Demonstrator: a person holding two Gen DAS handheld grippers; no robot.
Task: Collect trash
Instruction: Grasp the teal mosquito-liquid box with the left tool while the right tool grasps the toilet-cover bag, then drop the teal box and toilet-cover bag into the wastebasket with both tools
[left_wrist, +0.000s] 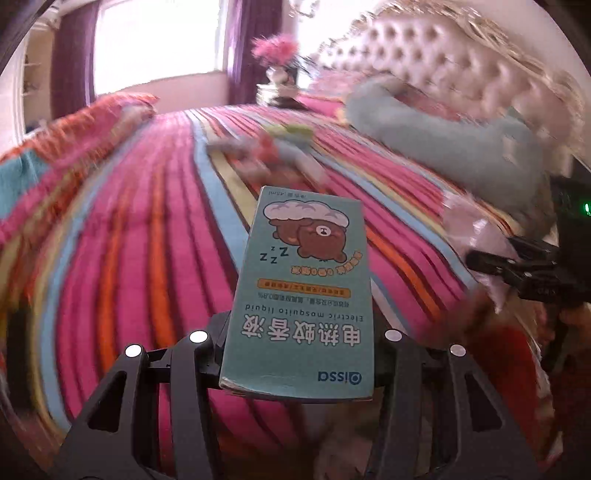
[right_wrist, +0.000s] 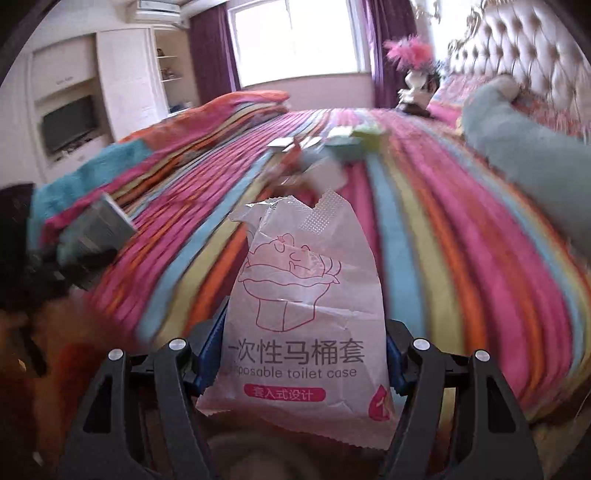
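Observation:
My left gripper (left_wrist: 299, 354) is shut on a teal mosquito-liquid box (left_wrist: 306, 288) with a sleeping bear on it, held above the striped bedspread (left_wrist: 147, 229). My right gripper (right_wrist: 299, 362) is shut on a torn pink-and-white toilet-cover wrapper (right_wrist: 299, 295). The right gripper with the wrapper shows at the right edge of the left wrist view (left_wrist: 517, 266). The left gripper with the box shows at the left edge of the right wrist view (right_wrist: 92, 229). Several more scraps of trash (right_wrist: 325, 147) lie further up the bed; they also show in the left wrist view (left_wrist: 273, 147).
A long teal bolster pillow (right_wrist: 524, 147) lies along the tufted headboard (right_wrist: 517, 44) at the right. A folded striped quilt (right_wrist: 207, 114) sits at the far left of the bed. A vase of pink flowers (right_wrist: 410, 55) stands beyond the bed. Something red-orange (left_wrist: 509, 362) is below the bed edge.

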